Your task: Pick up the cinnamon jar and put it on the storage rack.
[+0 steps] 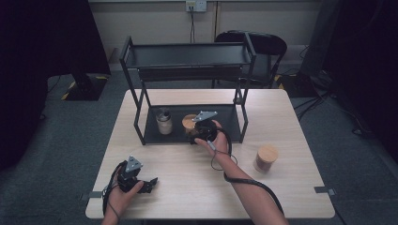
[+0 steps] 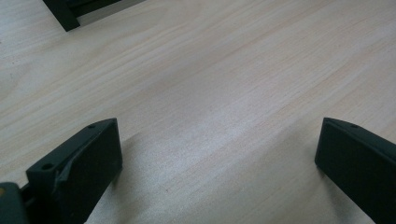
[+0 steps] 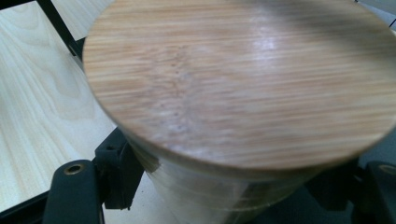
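Your right gripper (image 1: 196,132) is clamped around a glass jar with a bamboo lid (image 3: 238,84), its jaws pressed on the glass just under the lid. In the high view the jar's lid (image 1: 189,122) sits at the near edge of the black rack's bottom shelf (image 1: 225,115), right of middle, with your right hand (image 1: 217,143) just behind it on the table side. The jar stands upright, so its long axis runs straight up and the jaws cross it level; the shelf lies directly ahead of the gripper, away from you, and that is the direction the coming move seems to turn on. A smaller jar with a dark top (image 1: 164,121) stands on the same shelf to the left, apart from yours. Another bamboo-lidded jar (image 1: 266,158) waits on the table (image 1: 187,187) to the near right, closer to your right hand. Your left gripper (image 1: 141,183) rests at the near left with its jaws spread wide over bare wood, holding nothing. No labels, brands or writing can be read anywhere.
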